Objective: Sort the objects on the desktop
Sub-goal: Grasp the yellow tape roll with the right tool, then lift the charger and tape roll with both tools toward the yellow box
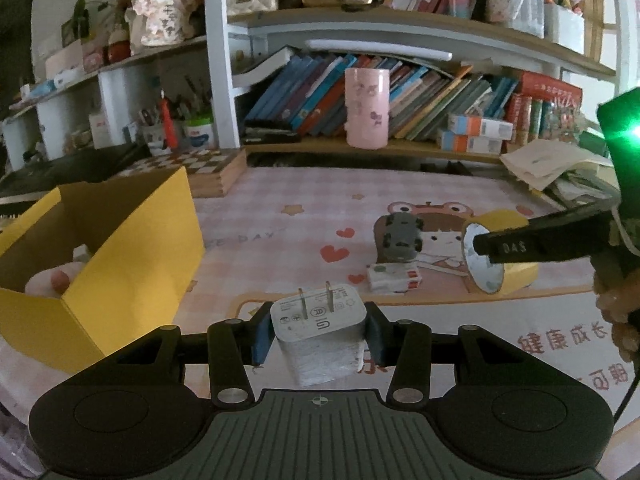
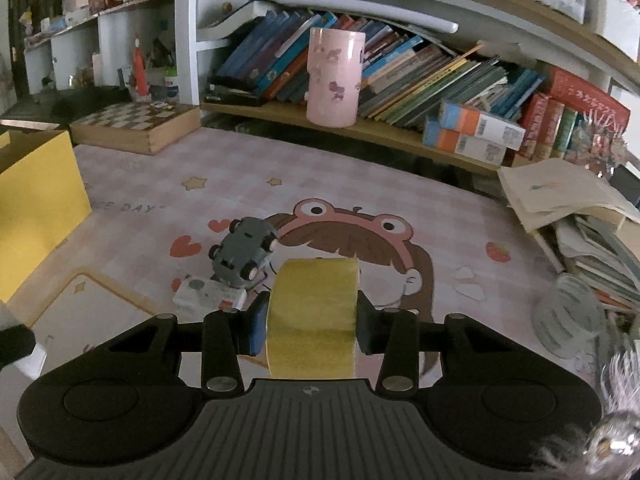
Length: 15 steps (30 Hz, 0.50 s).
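Yellow box (image 1: 132,248): sits at your desk mat's left edge, open.
Tape roll (image 2: 313,316): your right gripper (image 2: 310,330) clamps it, near the mat's middle.
Charger plug (image 1: 320,332): your left gripper (image 1: 318,334) grips it, prongs up.
Toy car (image 2: 245,254): rests on the small packet (image 2: 210,295).

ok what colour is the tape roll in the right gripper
Yellow tape roll, clearest in the right wrist view.

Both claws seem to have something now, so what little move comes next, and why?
Probably carry the white charger, pinched in the left claw, leftward over the open yellow box. The right claw is already clamped on the yellow tape roll.
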Each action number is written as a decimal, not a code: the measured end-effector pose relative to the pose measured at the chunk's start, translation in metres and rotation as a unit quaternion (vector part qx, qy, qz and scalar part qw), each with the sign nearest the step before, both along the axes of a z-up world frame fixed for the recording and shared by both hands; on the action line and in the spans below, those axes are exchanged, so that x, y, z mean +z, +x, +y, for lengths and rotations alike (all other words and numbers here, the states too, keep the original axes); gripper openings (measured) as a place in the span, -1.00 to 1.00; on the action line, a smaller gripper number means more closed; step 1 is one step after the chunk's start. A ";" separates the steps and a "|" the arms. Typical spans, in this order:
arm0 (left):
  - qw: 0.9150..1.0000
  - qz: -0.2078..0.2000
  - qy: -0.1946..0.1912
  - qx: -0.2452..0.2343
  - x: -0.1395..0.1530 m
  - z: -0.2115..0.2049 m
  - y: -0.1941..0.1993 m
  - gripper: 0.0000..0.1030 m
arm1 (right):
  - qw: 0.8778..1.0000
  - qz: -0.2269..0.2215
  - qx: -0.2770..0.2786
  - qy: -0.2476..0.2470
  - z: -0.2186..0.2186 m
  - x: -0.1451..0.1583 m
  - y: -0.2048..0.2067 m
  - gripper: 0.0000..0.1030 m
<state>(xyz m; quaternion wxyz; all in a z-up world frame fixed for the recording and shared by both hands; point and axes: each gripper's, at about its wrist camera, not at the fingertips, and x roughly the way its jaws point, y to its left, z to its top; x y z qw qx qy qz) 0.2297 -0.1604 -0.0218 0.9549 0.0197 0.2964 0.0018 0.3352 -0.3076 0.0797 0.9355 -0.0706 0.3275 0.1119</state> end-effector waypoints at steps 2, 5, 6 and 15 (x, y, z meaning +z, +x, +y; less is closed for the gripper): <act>1.000 -0.004 0.000 -0.003 0.002 -0.002 -0.003 -0.13 | 1.000 0.000 0.001 0.001 -0.003 0.002 -0.008 -0.25; 1.000 -0.004 -0.002 -0.010 0.004 -0.003 -0.008 -0.13 | 1.000 0.004 0.003 0.006 -0.007 0.004 -0.020 -0.25; 1.000 -0.004 -0.003 -0.013 0.004 -0.004 -0.010 -0.13 | 1.000 0.005 0.003 0.007 -0.007 0.004 -0.023 -0.25; 0.999 -0.011 -0.014 -0.040 0.012 0.001 -0.021 -0.13 | 1.000 0.005 -0.006 0.031 -0.005 0.016 -0.057 -0.25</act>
